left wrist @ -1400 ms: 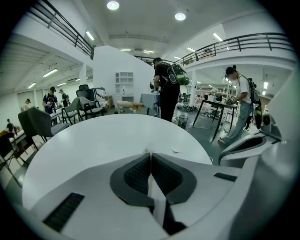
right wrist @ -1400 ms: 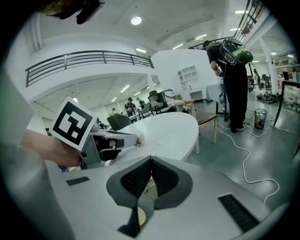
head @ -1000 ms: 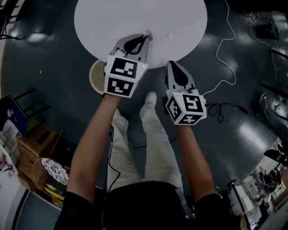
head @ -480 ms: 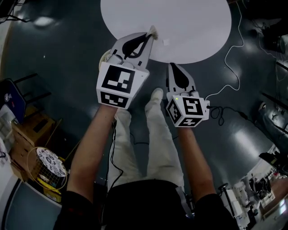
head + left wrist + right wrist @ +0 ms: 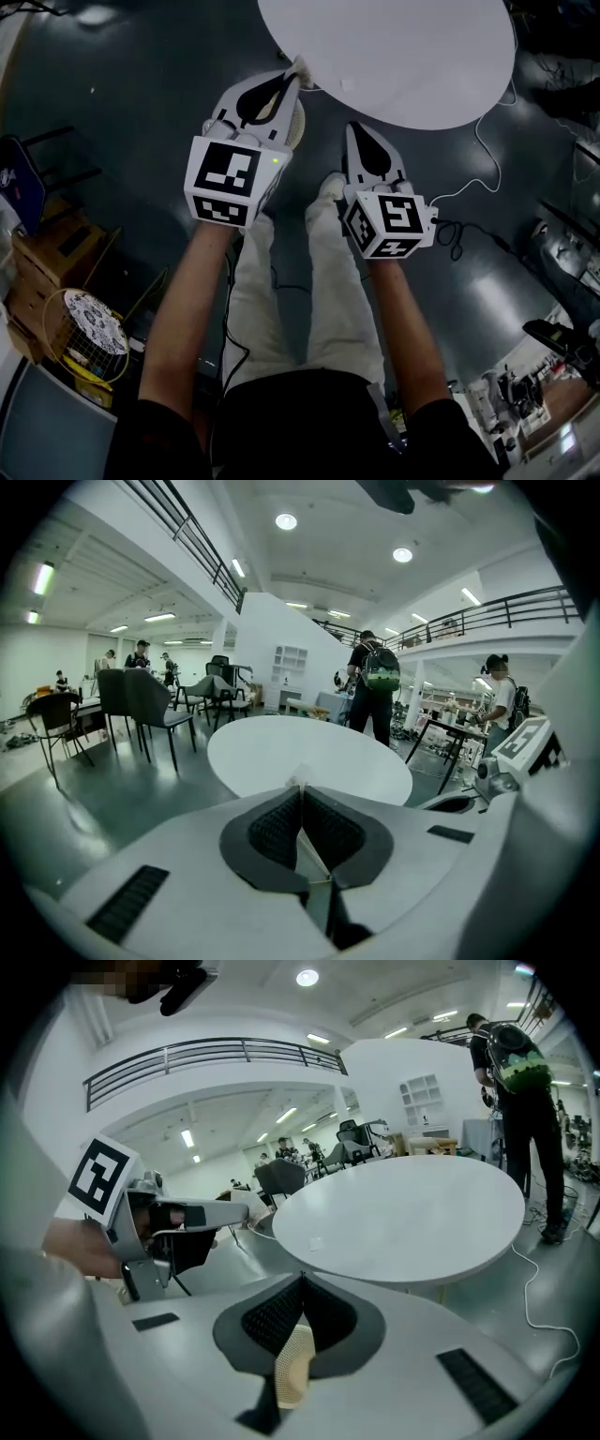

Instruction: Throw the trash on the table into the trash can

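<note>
Left gripper: my left gripper (image 5: pixel 293 75) (image 5: pixel 300 795) has its jaws pressed together on a paper scrap (image 5: pixel 300 65) (image 5: pixel 300 777). A pale edge of the scrap pokes out past the tips.
Left arm: my bare left forearm (image 5: pixel 183 309) reaches forward. The gripper points ahead and a little right, with its tips at the near rim of the table in the head view.
Right gripper: my right gripper (image 5: pixel 352 130) (image 5: pixel 300 1282) is closed, tip against tip, with nothing between the pads.
Right arm: my right forearm (image 5: pixel 405 323) runs straight ahead. This gripper sits nearer to me than the left one, short of the table edge.
Trash can: the mesh trash can (image 5: pixel 297 124) (image 5: pixel 290 1372) stands on the floor under the left gripper, beside the table.
Table: the round white table (image 5: pixel 412 47) (image 5: pixel 422 1208) has another small scrap (image 5: pixel 316 1241) lying near its close edge.
</note>
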Demonstrator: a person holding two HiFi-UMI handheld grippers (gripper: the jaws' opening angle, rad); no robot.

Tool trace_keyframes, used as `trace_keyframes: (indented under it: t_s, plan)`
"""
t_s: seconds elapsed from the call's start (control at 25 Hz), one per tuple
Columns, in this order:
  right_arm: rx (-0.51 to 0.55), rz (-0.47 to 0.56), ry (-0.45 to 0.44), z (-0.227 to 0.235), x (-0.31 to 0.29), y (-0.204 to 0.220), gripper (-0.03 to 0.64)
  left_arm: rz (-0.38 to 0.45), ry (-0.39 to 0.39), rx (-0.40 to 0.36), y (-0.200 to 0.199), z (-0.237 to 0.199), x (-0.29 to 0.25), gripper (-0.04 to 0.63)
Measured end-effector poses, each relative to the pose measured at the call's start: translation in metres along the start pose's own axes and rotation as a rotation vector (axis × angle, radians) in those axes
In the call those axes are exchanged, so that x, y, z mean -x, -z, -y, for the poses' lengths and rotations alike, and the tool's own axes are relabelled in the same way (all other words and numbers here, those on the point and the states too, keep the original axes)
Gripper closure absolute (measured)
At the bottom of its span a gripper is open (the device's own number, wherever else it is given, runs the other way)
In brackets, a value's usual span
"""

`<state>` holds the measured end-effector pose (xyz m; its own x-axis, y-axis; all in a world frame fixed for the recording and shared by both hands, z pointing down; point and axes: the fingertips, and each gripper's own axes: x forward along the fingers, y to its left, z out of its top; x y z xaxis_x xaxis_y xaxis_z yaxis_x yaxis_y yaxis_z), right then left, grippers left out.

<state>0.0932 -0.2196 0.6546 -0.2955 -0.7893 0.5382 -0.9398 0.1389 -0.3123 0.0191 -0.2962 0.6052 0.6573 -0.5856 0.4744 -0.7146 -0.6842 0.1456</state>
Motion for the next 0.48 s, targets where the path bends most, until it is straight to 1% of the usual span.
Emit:
trace_keyframes:
  t_s: [0.24,0.48]
  plan:
    - [0.018,-0.029,-0.031,-0.029,-0.018,0.016,0.6,-0.026,-0.047,0.035,0.032,-0.032,0.022,0.578]
    - [0.027,-0.063,-0.05,-0.061,-0.033,0.044,0.6,-0.048,-0.062,0.079,0.074,-0.057,0.044,0.578]
